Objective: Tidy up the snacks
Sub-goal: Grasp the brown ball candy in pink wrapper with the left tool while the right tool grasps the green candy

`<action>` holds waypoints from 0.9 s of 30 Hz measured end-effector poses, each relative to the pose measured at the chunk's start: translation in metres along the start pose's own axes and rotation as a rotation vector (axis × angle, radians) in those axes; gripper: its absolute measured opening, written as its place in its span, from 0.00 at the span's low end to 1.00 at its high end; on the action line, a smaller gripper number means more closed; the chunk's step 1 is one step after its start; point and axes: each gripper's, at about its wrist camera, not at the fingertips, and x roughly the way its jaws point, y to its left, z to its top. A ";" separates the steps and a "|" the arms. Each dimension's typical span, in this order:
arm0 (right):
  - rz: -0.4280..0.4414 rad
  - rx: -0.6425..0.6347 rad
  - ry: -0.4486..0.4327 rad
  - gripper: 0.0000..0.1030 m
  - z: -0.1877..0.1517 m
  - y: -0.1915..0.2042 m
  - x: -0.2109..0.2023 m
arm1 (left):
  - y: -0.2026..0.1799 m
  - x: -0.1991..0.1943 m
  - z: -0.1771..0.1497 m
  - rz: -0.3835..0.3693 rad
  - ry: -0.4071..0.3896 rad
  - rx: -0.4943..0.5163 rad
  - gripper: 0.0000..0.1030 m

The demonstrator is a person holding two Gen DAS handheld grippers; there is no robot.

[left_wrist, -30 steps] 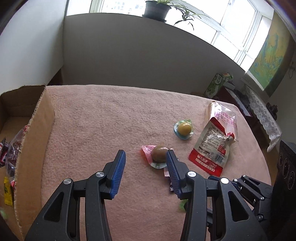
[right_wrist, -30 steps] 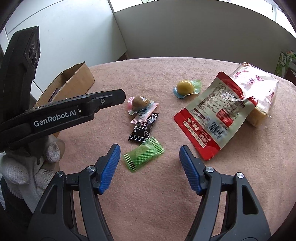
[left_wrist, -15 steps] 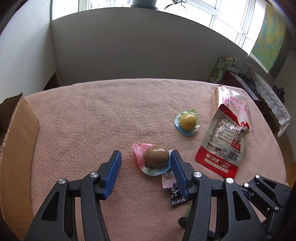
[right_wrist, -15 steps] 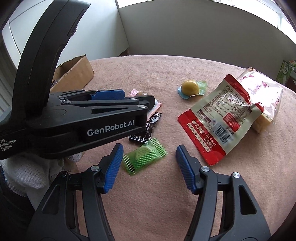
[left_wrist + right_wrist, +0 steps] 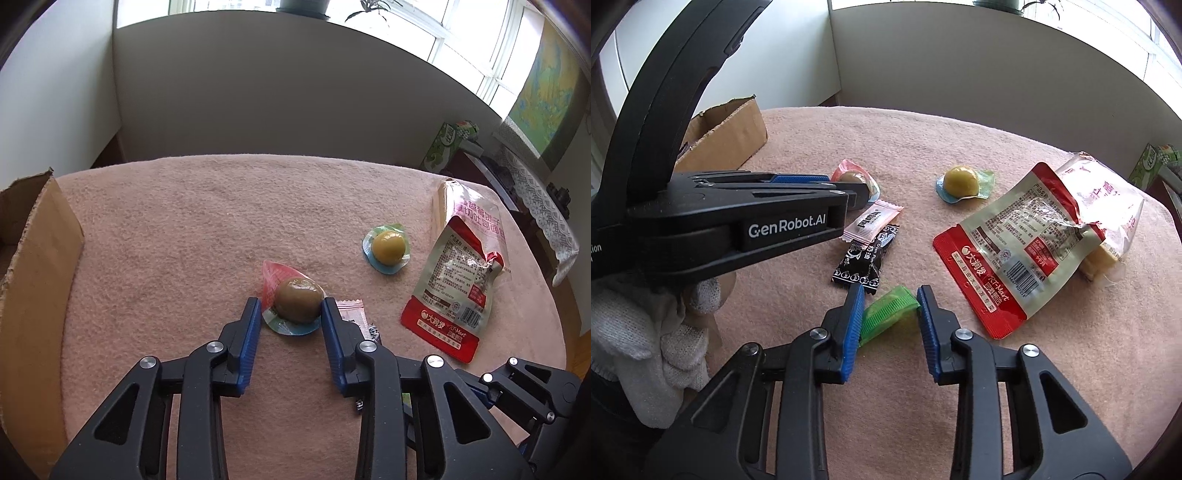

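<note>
My left gripper has closed around a brown egg-shaped snack in a pink and blue wrapper lying on the pink cloth; its pads touch the wrapper's sides. My right gripper has closed onto a green wrapped candy on the cloth. The left gripper also shows in the right wrist view. A yellow egg snack, a pink sachet, a black candy and a red and beige pouch lie nearby.
An open cardboard box stands at the table's left edge, also seen in the right wrist view. A clear bread bag lies under the pouch at the right. A green carton stands beyond the table.
Both grippers moved forward and down and their jaws narrowed: the left onto the brown egg snack, the right onto the green candy.
</note>
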 end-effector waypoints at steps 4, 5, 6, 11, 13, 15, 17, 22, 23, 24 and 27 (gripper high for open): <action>0.009 0.007 -0.009 0.23 -0.005 -0.004 -0.005 | 0.003 -0.002 0.000 0.006 -0.002 -0.008 0.30; 0.009 0.006 -0.013 0.22 -0.006 -0.005 -0.006 | 0.004 -0.002 0.000 0.009 -0.002 -0.012 0.30; 0.011 0.006 -0.016 0.22 -0.007 -0.006 -0.009 | 0.005 -0.002 0.000 0.011 -0.003 -0.014 0.30; 0.023 0.024 -0.021 0.07 -0.011 -0.012 -0.017 | 0.009 -0.006 -0.001 0.021 -0.011 -0.018 0.30; 0.022 0.018 -0.017 0.07 -0.011 -0.011 -0.017 | 0.009 -0.008 -0.002 0.025 -0.015 -0.017 0.30; 0.021 0.023 -0.019 0.06 -0.012 -0.011 -0.017 | 0.010 -0.009 -0.002 0.029 -0.016 -0.016 0.29; 0.024 0.028 -0.021 0.06 -0.013 -0.011 -0.020 | 0.010 -0.010 -0.003 0.027 -0.017 -0.017 0.29; 0.023 0.037 -0.038 0.06 -0.013 -0.013 -0.031 | 0.010 -0.019 -0.005 0.027 -0.034 -0.020 0.29; 0.024 0.041 -0.041 0.06 -0.012 -0.014 -0.034 | 0.010 -0.020 -0.003 0.023 -0.038 -0.024 0.29; 0.023 0.045 -0.046 0.06 -0.012 -0.015 -0.037 | 0.011 -0.024 -0.003 0.019 -0.045 -0.028 0.29; 0.019 0.053 -0.061 0.06 -0.011 -0.019 -0.048 | 0.011 -0.040 -0.002 0.018 -0.081 -0.029 0.29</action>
